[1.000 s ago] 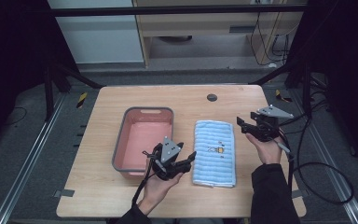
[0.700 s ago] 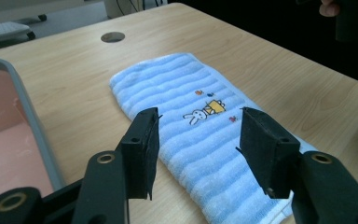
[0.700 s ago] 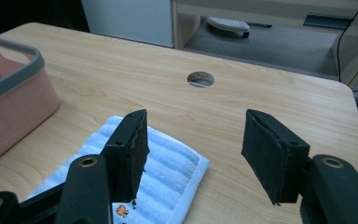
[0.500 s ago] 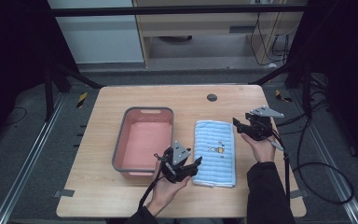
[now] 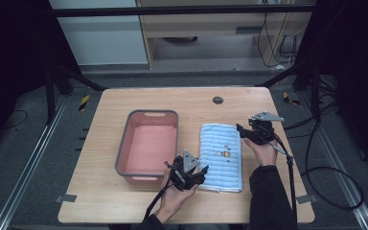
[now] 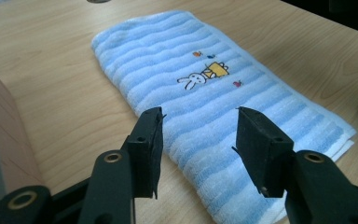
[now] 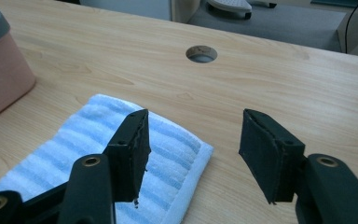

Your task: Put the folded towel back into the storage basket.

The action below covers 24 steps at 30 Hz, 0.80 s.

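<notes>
High view: wood table [image 5: 124,201], dark surrounds.

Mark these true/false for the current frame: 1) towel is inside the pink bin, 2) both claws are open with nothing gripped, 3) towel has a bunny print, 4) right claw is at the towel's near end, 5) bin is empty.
1) The towel is inside the pink bin. False: it lies folded flat on the table, beside the bin and apart from it.
2) Both claws are open with nothing gripped. True: the left claw and right claw have just been closing, but their pads do not press the towel.
3) The towel has a bunny print. True.
4) The right claw is at the towel's near end. False: it is at the far right corner; the left claw is at the near end.
5) The bin is empty. True.
</notes>
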Tool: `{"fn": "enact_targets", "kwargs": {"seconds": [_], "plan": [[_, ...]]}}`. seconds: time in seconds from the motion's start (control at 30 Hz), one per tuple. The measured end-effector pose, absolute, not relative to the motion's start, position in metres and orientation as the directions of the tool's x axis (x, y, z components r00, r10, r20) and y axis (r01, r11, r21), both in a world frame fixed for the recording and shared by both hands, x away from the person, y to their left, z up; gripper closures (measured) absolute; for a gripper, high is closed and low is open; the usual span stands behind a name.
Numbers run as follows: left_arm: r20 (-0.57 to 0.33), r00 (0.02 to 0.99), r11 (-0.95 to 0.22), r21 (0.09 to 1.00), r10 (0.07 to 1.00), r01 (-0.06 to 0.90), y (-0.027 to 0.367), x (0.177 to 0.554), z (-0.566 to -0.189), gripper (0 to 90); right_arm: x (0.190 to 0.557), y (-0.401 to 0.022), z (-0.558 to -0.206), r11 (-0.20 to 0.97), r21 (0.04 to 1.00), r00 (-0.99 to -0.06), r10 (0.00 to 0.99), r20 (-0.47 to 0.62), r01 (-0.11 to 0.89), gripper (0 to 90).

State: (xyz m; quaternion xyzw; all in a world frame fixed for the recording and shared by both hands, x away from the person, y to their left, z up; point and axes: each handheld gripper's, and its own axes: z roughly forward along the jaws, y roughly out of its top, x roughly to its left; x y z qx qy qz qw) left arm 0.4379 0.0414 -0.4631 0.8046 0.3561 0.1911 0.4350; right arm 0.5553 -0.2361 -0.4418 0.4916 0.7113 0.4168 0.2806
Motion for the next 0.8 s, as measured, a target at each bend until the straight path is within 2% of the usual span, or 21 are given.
{"fn": "enact_targets", "kwargs": {"seconds": [0.8], "plan": [[-0.016,0.649,-0.405,0.77,0.76,0.494,0.033,0.438,-0.499,52.8,0.573,-0.226,-0.489,0.229,0.782,-0.372,0.928,0.005,0.58,44.3]]}}
